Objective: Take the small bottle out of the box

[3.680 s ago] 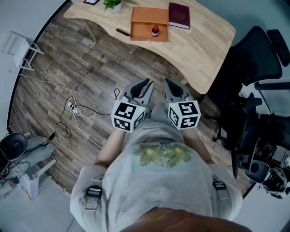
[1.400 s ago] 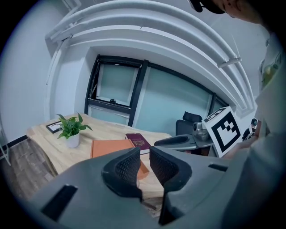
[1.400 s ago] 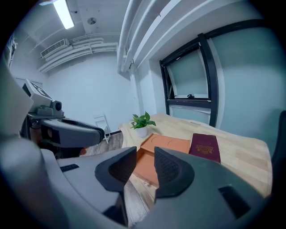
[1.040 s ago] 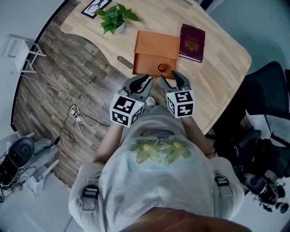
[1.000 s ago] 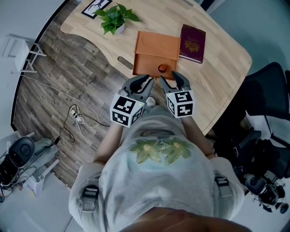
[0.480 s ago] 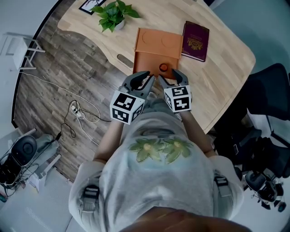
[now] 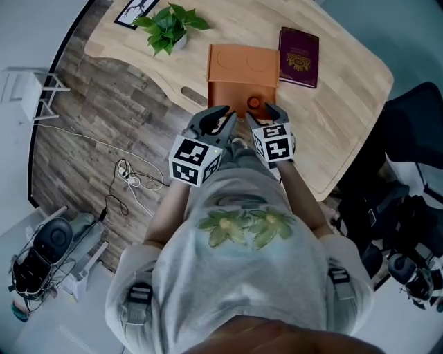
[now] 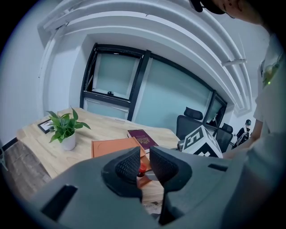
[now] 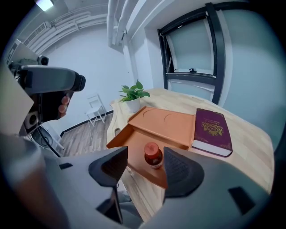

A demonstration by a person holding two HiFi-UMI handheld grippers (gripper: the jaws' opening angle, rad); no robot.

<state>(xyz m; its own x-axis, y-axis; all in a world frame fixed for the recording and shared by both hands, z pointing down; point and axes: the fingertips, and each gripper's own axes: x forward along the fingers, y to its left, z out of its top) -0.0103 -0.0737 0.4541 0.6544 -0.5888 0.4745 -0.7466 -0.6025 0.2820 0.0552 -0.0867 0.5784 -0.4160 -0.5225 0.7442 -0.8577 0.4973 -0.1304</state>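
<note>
A small bottle [image 7: 254, 103] with a red cap stands upright in the open tray of an orange box [image 7: 225, 92], near the tray's front right corner; the box's lid [image 7: 243, 63] lies flat behind it. My right gripper [image 7: 265, 115] is open just in front of the bottle. Its jaws have just been opening, and nothing is between them. In the right gripper view the bottle [image 9: 153, 154] stands a little beyond the right gripper [image 9: 145, 166]. My left gripper [image 7: 217, 119] hovers at the tray's front edge. The left gripper [image 8: 144, 157] shows a narrow gap with nothing held.
The box sits on a light wooden table [image 7: 346, 90]. A maroon book [image 7: 299, 48] lies right of the lid, and a potted plant [image 7: 166, 28] and a picture frame [image 7: 135, 10] stand at the far left. A black office chair [image 7: 415, 138] is at the right. Cables [image 7: 131, 183] lie on the floor.
Both grippers have moved forward towards the box. The right gripper has sunk closer to the bottle, its tips now close by the bottle.
</note>
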